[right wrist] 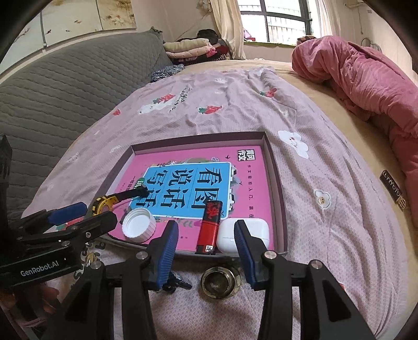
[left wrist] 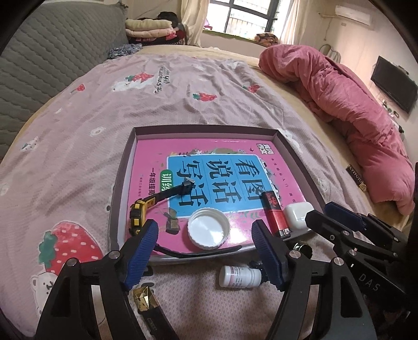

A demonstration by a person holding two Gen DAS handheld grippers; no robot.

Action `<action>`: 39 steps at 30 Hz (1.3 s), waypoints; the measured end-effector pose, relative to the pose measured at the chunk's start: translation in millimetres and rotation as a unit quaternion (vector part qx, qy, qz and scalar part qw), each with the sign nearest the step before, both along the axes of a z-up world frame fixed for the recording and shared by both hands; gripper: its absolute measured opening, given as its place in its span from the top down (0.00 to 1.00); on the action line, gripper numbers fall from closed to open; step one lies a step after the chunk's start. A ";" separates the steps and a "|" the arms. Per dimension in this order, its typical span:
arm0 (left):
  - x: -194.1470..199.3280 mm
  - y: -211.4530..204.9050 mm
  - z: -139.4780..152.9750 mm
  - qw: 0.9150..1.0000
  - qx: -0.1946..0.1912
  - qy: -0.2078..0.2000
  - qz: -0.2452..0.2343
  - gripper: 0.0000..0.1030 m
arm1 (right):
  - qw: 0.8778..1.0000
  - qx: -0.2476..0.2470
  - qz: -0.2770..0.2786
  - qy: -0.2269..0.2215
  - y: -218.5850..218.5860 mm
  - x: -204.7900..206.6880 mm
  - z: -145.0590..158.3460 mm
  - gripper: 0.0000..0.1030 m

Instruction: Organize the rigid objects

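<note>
Only our left view shows the pill bottle (left wrist: pixel 239 277); both our left gripper (left wrist: pixel 205 232) and right gripper (right wrist: pixel 206 232) gape wide, holding nothing

Home bedroom: bed (left wrist: pixel 183 99), quilt (left wrist: pixel 339 91), curtained window (left wrist: pixel 243 15).

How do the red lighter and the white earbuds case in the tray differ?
The red lighter is red with a black top and black base; the white earbuds case is plain white. The lighter is long and slim; the case is squat and rounded. The lighter's black top reaches the book's blue panel; the case sits nearer the tray's corner. Both lie flat, side by side, on the book.
</note>
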State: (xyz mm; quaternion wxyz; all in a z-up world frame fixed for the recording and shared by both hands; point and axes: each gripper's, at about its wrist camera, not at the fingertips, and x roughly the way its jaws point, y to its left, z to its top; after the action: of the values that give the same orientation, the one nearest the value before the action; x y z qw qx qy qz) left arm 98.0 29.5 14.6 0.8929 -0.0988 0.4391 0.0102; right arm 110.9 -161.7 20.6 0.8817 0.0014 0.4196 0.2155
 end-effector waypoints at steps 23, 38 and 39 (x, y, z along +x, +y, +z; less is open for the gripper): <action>-23.7 -3.3 17.1 1.000 0.011 -0.008 -0.001 0.26 | 0.999 0.003 0.016 -0.028 -6.9 -22.6 12.7 0.48; -42.1 -2.2 11.7 1.000 0.023 0.000 -0.007 0.26 | 0.999 -0.015 0.017 -0.031 -17.3 -43.8 3.4 0.47; -42.9 -1.4 10.5 1.000 0.022 0.002 -0.005 0.26 | 0.999 -0.017 0.021 -0.030 -16.7 -45.7 1.7 0.47</action>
State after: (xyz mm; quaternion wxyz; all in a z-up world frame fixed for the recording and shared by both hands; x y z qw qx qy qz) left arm 55.1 28.2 25.1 0.8940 -0.0768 0.4411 0.0155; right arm 65.2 -178.4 22.3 0.8894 -0.0293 0.3962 0.2262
